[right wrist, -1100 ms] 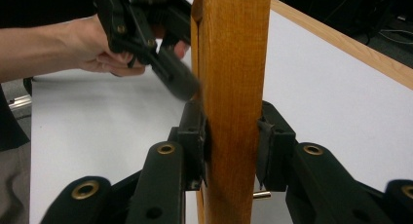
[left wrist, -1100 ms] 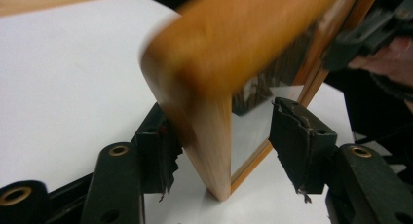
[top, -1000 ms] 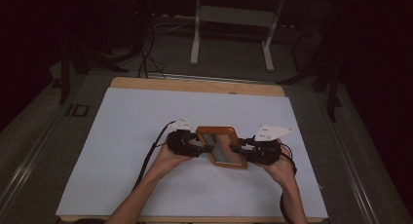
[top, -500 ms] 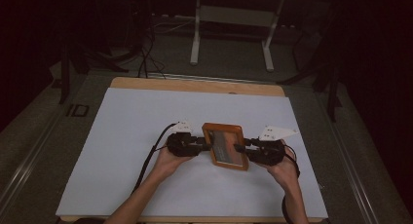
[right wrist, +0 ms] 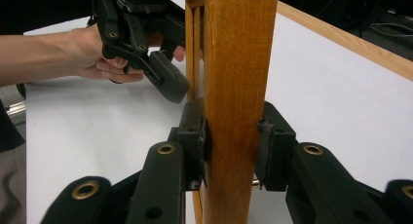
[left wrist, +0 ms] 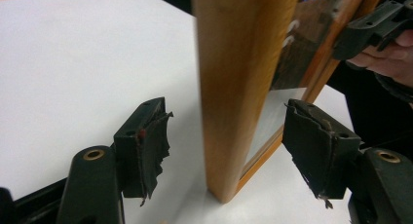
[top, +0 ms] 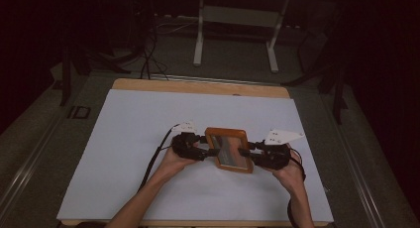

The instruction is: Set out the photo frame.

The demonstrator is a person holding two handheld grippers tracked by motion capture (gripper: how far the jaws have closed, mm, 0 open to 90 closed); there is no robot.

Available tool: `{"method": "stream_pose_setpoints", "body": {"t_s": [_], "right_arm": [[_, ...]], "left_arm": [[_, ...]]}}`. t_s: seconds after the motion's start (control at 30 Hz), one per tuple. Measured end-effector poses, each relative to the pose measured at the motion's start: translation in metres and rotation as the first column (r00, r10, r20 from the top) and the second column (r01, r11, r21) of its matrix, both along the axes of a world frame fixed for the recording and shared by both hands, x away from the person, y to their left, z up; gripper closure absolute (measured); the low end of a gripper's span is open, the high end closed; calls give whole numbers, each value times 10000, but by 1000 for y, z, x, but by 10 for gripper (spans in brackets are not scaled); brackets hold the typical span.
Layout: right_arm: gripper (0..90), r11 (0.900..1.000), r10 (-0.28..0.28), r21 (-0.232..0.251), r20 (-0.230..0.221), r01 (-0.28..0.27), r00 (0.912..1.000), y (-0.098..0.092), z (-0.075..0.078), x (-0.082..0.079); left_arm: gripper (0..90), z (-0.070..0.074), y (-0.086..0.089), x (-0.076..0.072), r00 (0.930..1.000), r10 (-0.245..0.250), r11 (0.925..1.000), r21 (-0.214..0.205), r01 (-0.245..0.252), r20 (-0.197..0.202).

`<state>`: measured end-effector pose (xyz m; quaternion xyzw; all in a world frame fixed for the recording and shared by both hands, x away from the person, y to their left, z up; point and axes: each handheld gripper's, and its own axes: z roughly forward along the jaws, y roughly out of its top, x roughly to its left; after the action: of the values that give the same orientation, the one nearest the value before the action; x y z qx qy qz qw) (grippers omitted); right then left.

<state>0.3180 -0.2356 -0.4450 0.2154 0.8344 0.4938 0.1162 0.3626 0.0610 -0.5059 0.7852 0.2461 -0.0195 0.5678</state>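
White sheeting covers the table (top: 124, 153), with dark floor and a metal stand beyond its far edge. Near the middle of the sheet stands a wooden picture frame (top: 227, 149), its lower edge resting on the sheet. On the frame's right side the right gripper (right wrist: 233, 141) clamps the wooden rail — both pads press against it. On the frame's left side the left gripper (left wrist: 226, 146) has just been opening; its torn pads straddle the rail without touching it.
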Motion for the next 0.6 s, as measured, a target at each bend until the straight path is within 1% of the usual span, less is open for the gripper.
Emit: {"method": "stream_pose_setpoints", "body": {"t_s": [0.07,0.13,0.17,0.2,0.27,0.33,0.37,0.43,0.6], "right_arm": [[684,9999,92,-56,55,-92,9999,1,0,-1],[684,9998,180,-121,102,-179,9998,1,1,-1],[684,9997,214,-130,139,-213,9997,2,1,-1],[684,9996,212,-162,144,-210,9997,2,1,-2],[683,9997,102,-204,112,-99,9999,0,1,-1],[681,9997,-17,-227,90,19,10000,-3,0,0],[680,9997,-60,-231,71,61,10000,-5,-1,1],[677,9998,-67,-179,21,68,10000,-6,-2,2],[664,9997,-76,-240,-41,75,10000,-6,-1,2]], "left_arm": [[333,1,-4,0,9998,-193,9998,25,193,69],[336,2,-9,-1,9992,-359,9992,162,356,161],[367,3,-11,-3,9989,-288,9992,297,277,365],[418,5,-13,-4,9985,-316,9991,299,303,442],[438,6,-15,-6,9984,-194,9989,425,172,528],[476,7,-15,-6,9985,-229,9992,339,213,499],[490,7,-15,-7,9984,-212,9991,376,193,528],[498,8,-16,-9,9984,-149,9988,464,123,547],[517,11,-16,-13,9982,-60,9980,626,23,597]]}}
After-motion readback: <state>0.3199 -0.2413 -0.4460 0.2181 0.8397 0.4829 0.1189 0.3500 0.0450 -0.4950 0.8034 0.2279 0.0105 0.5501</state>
